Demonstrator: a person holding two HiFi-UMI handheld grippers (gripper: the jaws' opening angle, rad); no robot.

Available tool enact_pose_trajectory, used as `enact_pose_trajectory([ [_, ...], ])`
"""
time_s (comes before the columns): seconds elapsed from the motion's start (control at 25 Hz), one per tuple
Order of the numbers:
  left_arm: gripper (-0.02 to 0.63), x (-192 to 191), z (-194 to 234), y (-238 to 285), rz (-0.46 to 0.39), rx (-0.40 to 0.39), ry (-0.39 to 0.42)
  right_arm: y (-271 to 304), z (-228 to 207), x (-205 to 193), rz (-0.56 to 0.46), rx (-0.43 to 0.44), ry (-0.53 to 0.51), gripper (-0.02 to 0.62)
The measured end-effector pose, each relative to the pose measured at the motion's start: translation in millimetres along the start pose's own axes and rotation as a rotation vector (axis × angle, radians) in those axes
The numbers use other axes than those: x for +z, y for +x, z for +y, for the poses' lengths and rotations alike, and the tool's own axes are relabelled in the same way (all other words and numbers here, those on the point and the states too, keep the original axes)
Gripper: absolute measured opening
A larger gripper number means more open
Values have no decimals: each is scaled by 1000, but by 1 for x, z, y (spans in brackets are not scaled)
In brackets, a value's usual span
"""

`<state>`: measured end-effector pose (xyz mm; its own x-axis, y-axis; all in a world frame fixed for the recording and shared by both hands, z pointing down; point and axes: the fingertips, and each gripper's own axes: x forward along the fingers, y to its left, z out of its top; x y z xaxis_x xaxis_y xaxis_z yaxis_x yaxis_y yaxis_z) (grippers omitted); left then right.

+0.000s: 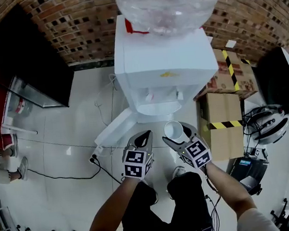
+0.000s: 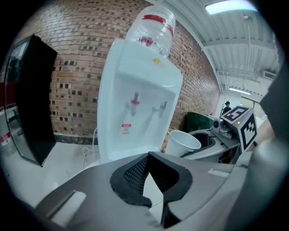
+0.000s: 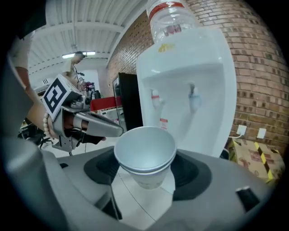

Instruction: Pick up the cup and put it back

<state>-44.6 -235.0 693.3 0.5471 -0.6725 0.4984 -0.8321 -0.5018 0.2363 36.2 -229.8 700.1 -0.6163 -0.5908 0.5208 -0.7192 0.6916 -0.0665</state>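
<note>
Pinching the white paper cup (image 3: 145, 151), mouth up, between my right gripper (image 1: 179, 136) fingers, before the white water dispenser (image 1: 165, 70); left gripper (image 1: 143, 137) fingers pressed together, empty. Best: gentle squeeze, rim level, release only once base rests.

Water bottle (image 1: 167, 5) top past head view's edge; dispenser label (image 2: 126, 129) print illegible

My left gripper (image 1: 144, 136) points to 1 o'clock, jaws closed and empty. My right gripper (image 1: 179, 133) points to 11 o'clock, jaws wide, clamped on the cup (image 3: 144, 151).
</note>
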Motion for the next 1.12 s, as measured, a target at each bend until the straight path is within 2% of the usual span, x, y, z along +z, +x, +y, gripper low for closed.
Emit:
enact_pose_trajectory([
  [0.24, 0, -69, 51, 83, -1, -33, 91, 85, -26, -85, 13, 42, -63, 356],
  [0.52, 0, -133, 92, 162, 0, -62, 158, 174, -68, -163, -2, 20, -108, 356],
  [0.72, 0, -180, 110, 203, 22, -69, 144, 232, -105, -202, -13, -14, -89, 356],
  [0.92, 0, -198, 123, 227, 5, -55, 137, 286, -131, -213, -54, -72, -35, 357],
  [1.12, 0, -206, 133, 229, -29, -20, 71, 319, -146, -229, -47, -119, 30, 360],
])
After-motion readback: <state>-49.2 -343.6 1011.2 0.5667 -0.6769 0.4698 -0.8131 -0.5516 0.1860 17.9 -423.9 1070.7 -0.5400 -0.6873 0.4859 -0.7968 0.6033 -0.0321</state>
